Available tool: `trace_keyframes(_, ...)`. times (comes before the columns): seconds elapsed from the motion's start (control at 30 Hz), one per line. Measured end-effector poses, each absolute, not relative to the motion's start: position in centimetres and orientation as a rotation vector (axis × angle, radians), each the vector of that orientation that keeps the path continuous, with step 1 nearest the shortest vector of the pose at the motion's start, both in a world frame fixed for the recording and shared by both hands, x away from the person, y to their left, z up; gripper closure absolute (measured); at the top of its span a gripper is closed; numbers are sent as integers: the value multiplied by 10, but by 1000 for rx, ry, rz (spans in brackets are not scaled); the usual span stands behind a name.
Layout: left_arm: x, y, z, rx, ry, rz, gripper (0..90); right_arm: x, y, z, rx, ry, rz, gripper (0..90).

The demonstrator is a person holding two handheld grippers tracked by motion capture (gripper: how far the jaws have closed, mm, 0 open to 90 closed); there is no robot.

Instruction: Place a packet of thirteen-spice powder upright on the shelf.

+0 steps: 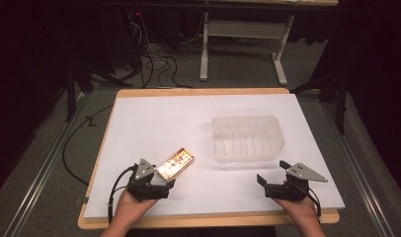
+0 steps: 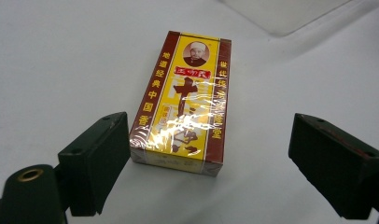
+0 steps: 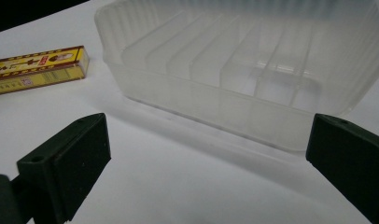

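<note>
Two grippers are presented at the near edge of the table (image 1: 139,98), and both are seen with jaws apart and nothing clamped. The left gripper (image 1: 158,183) is positioned with its jaws straddling the near end of the yellow-and-maroon box (image 2: 180,105); in the left gripper view one jaw is seen touching or just beside the box's left corner, while the other jaw stands well apart on the opposite side. No squeeze on the box is shown. The right gripper (image 1: 271,178) is held wide, with bare white surface between its jaws and the clear plastic container (image 3: 243,74) lying just ahead of them.

The box lies flat, immediately ahead of the left gripper and angled away toward the container. The container sits ahead of the right gripper, with its dividing ribs visible inside.

The following faults are judged possible:

1. Off-centre closure. Because one jaw is already at the box and the other is not, the box may be pushed sideways or rotated before both jaws bear on it.
2. Slippage. The box is wrapped in glossy film; a grip taken only at its near end may allow the far end to droop or the box to slide out.
3. Snagging. Should the box be carried to the container, its end may catch on the rim or ribs.
4. Container displacement. The container appears light and may be shifted if struck while unsupported by the right gripper.
</note>
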State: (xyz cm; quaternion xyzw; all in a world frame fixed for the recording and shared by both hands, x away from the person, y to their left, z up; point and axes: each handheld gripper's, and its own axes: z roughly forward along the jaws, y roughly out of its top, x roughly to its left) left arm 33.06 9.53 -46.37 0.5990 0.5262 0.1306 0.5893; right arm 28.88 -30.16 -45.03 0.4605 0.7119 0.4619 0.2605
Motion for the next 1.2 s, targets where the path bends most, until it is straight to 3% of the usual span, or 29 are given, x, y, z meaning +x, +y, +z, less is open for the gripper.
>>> trace_keyframes(0.23, 342, 83, -465, 1436, 1223, 337, 158, 290, -299, -452, 1226, 1944, 1256, 2)
trace_keyframes(0.5, 361, 72, -472, 1505, 1234, 300, 103, 292, -302, -451, 1241, 1929, 1255, 2)
trace_keyframes(0.8, 371, 74, -483, 1546, 1240, 383, 123, 292, -300, -451, 1238, 1937, 1248, 2)
trace_keyframes(0.97, 371, 73, -490, 1586, 1274, 386, 200, 292, -302, -450, 1241, 1931, 1249, 2)
trace_keyframes(1.07, 365, 73, -490, 1575, 1269, 382, 294, 292, -303, -451, 1241, 1937, 1247, 2)
trace_keyframes(1.2, 355, 79, -487, 1573, 1331, 391, 319, 291, -303, -451, 1251, 1934, 1251, 2)
